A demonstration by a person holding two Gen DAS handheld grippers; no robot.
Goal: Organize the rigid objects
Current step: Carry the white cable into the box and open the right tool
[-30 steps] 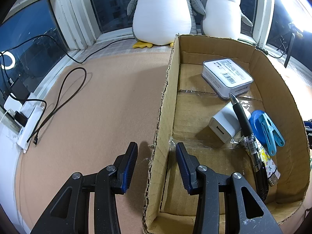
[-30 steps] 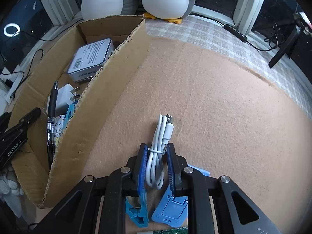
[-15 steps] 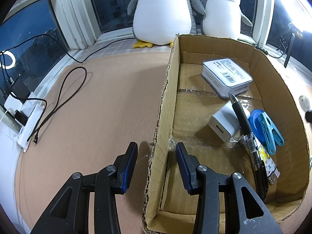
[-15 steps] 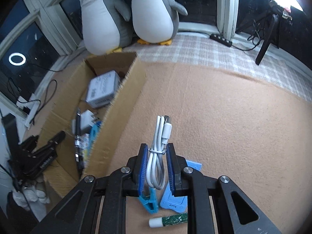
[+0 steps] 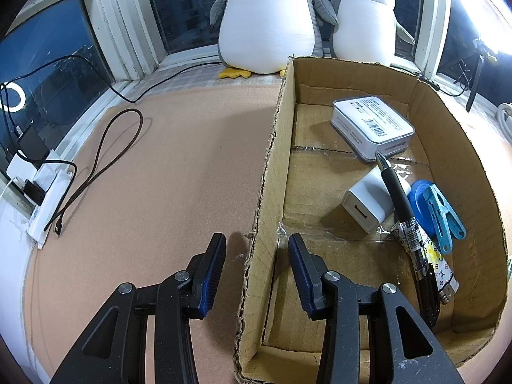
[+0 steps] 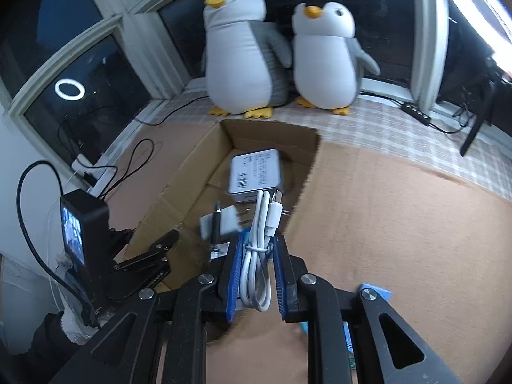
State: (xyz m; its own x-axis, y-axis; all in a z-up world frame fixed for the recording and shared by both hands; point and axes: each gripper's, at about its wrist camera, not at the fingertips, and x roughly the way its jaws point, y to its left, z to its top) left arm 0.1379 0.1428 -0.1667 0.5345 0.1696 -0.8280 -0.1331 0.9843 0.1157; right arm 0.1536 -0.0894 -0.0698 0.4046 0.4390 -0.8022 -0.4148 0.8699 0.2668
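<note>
The right claw (image 6: pixel 254 275), clamped on a coiled white cable (image 6: pixel 260 243), carries it above the cardboard box (image 6: pixel 179 192) ahead, needing lowering and release, while the left claw (image 5: pixel 256 272) straddles the box wall, wide open and empty.

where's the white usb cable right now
In the right wrist view, the coiled white cable is clamped in the right gripper, held above the near right edge of the cardboard box.
</note>
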